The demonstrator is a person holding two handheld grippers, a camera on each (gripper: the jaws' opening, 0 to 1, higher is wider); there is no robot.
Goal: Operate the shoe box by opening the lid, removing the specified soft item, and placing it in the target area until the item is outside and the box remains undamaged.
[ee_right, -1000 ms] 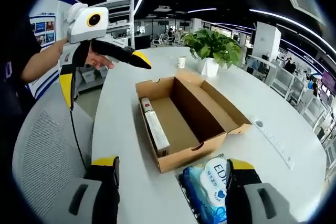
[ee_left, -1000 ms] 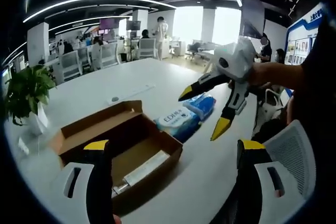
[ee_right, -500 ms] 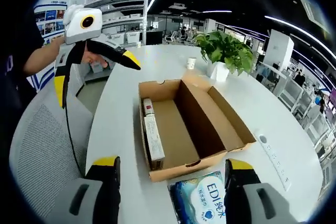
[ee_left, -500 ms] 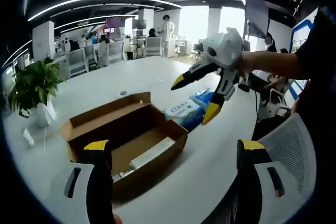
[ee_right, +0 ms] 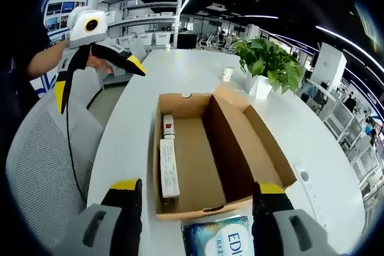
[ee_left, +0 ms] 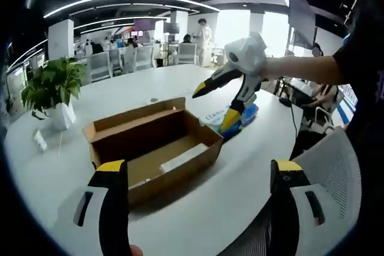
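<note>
Though outside box [ee_right: 204,160], wipes pack [ee_right: 219,238] between right gripper [ee_right: 195,199] jaws

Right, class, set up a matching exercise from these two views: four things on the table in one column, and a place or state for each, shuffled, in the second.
Things:
1. shoe box
2. blue wipes pack
3. potted plant
4. long white carton

Places or states:
A. lying inside along one wall
B. open, lid folded back
C. outside the box, at its near end
D. beyond the box's far corner

Pairs: 1-B, 2-C, 3-D, 4-A.
</note>
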